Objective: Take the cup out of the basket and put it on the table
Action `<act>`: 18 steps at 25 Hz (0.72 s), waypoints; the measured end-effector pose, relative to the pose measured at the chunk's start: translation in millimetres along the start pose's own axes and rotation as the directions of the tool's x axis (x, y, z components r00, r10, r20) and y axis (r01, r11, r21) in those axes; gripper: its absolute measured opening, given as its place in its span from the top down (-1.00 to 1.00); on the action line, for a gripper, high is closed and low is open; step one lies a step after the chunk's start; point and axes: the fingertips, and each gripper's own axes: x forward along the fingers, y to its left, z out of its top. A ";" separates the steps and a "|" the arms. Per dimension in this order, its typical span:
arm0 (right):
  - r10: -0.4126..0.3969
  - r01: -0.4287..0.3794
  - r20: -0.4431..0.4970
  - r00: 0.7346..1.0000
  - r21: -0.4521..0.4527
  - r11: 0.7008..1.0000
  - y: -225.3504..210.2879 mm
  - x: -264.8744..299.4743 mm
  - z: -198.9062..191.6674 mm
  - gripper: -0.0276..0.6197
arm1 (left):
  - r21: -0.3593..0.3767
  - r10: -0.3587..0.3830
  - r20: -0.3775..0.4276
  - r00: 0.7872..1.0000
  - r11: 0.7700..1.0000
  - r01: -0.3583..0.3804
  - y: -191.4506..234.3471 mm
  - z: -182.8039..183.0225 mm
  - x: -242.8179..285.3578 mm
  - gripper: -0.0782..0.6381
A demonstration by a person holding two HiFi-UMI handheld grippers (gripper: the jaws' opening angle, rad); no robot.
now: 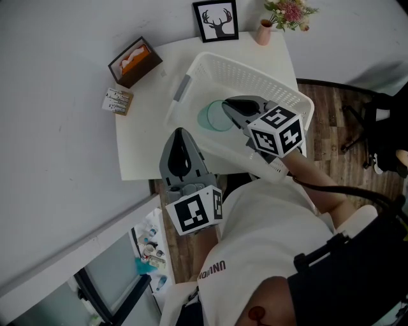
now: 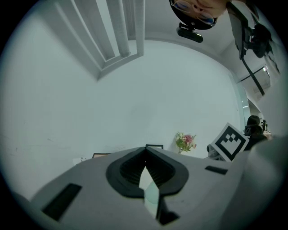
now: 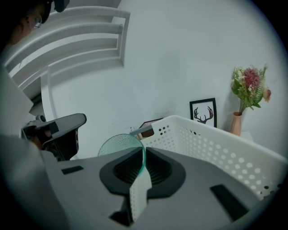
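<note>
White table against pale walls, wood floor at 3 o'clock. Count on the table: 1 white perforated basket, centre to 4 o'clock; 1 brown tissue box at 10, orange tissue showing; 1 small printed box at 9, print too small to read; 1 framed deer silhouette at 12; 1 pink vase with flowers at 1. 1 cup, translucent green glass, inside the basket outline at its 9 o'clock end. Right gripper reaches into the basket, jaws clamped on the cup's rim, wall pinched between the pads. Can't tell if the cup is off the basket floor. Left gripper over the table's 6 o'clock edge just outside the basket, jaws closed tip to tip, holding nothing. Only legible writing: "UN…" on the person's shirt, rest cut off; the gripper cubes carry black-and-white square markers, no text. Free space: a bare strip of table from 7 to 9, between the basket and the table's edge. Basket's 4 o'clock corner looks to overhang the table edge.
</note>
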 end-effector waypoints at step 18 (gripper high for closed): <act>-0.001 -0.002 0.080 0.997 0.038 0.999 -1.0 -21.0 17.8 0.80 | 0.018 -0.014 0.000 1.000 1.000 0.014 -5.1 1.9 0.8 0.75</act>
